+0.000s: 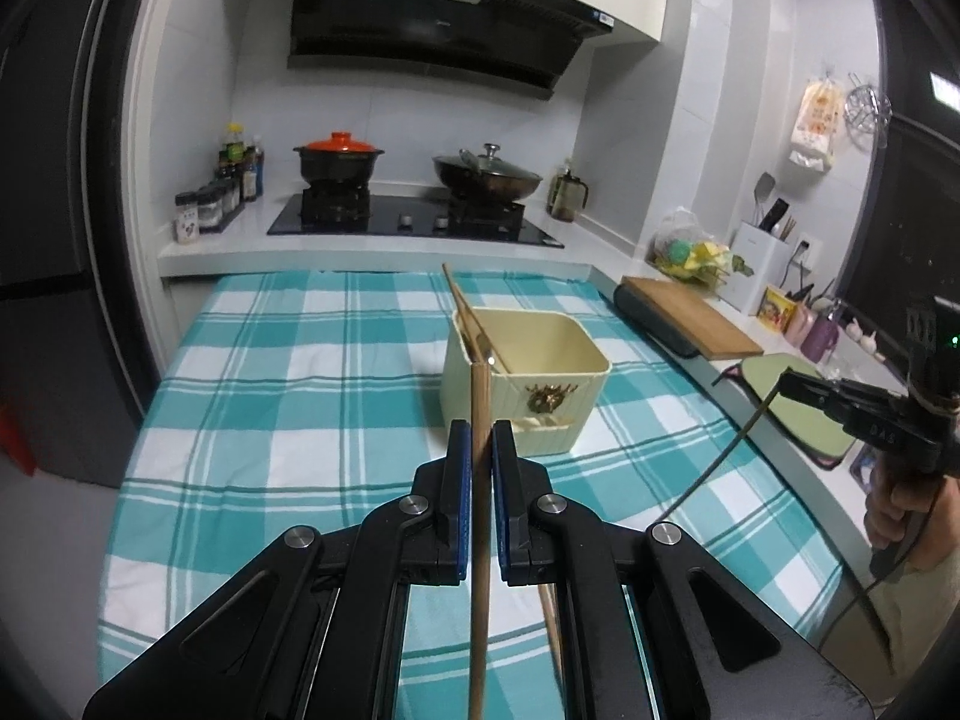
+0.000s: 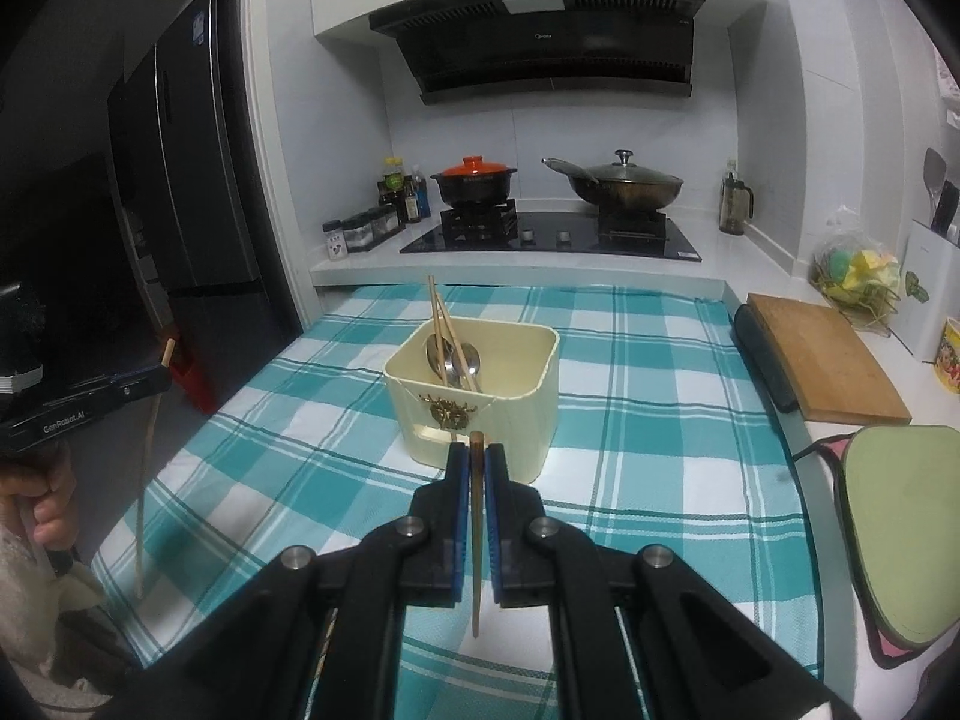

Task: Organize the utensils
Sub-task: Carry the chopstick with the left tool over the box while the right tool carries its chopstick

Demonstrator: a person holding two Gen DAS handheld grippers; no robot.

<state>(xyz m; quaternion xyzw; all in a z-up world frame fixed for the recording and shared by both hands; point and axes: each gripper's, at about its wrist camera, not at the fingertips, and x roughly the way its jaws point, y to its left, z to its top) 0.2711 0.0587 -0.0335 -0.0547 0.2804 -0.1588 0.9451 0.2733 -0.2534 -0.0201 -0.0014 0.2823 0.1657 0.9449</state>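
Left wrist: left hand-held gripper (image 1: 479,429) clamped on wooden chopstick (image 1: 478,540), above checkered bench (image 1: 270,360), near cream utensil box (image 1: 528,384).
Right wrist: right hand-held gripper (image 2: 477,453) clamped on dark chopstick (image 2: 476,540); box holding spoons (image 2: 447,357) and chopsticks.

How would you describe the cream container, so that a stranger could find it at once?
Look at the table with the teal and white checked cloth in front of the stove. Near its middle stands the cream container, a ribbed box with rounded corners. Only it bears a gold ornament in front and holds spoons and chopsticks.
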